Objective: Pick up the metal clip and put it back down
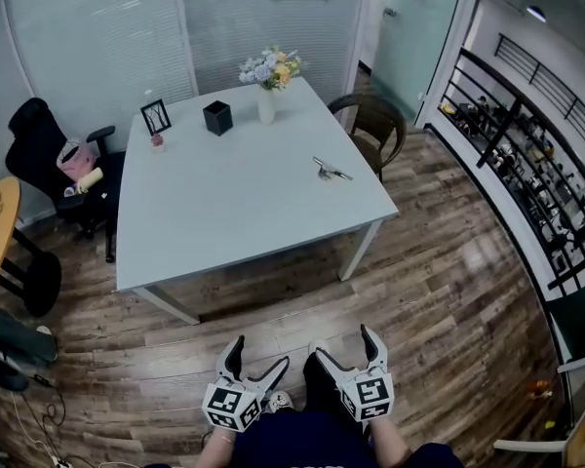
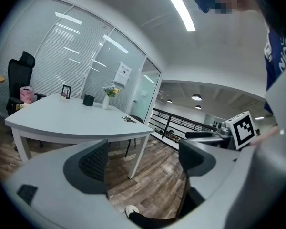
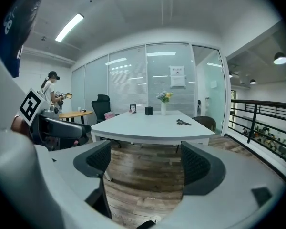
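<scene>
The metal clip [image 1: 330, 172] lies on the white table [image 1: 244, 213] near its right edge; it also shows small in the left gripper view as the clip [image 2: 129, 119] and in the right gripper view as the clip [image 3: 183, 122]. Both grippers hang low over the wood floor, well short of the table. My left gripper [image 1: 260, 357] is open with nothing between its jaws. My right gripper [image 1: 342, 341] is open too, and empty.
On the table's far side stand a black cup [image 1: 217, 117], a vase of flowers [image 1: 268, 84] and a small picture frame [image 1: 156, 117]. A brown chair [image 1: 374, 125] sits at the far right corner, a black office chair [image 1: 49, 159] at the left. A railing [image 1: 526, 154] runs along the right.
</scene>
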A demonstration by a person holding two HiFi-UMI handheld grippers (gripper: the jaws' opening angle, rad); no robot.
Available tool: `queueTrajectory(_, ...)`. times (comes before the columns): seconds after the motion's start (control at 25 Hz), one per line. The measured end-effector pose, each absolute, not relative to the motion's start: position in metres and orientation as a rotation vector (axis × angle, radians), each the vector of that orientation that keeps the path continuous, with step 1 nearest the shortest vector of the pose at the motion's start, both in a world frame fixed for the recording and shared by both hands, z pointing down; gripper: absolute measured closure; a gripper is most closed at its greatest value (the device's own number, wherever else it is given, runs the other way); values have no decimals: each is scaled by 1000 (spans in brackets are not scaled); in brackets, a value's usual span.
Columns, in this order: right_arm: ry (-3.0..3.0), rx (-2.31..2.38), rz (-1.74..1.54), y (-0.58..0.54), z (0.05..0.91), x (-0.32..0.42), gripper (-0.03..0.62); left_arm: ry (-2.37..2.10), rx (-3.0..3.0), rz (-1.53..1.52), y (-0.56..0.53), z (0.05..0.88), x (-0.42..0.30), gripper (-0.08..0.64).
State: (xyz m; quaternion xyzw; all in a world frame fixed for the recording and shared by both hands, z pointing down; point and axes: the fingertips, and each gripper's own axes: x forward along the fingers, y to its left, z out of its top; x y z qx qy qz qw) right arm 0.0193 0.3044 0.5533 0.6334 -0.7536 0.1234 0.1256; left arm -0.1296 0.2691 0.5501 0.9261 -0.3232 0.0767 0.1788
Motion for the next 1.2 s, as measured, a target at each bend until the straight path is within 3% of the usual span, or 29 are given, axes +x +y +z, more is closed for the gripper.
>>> queueTrajectory(0.68, -2242, 1801, 383, 165, 553, 132, 144, -982, 2567, 235, 148, 550, -22, 109)
queueTrajectory(1.2, -2235, 1769, 388, 120, 564, 206, 150, -934, 2582, 230, 100, 557, 78, 110)
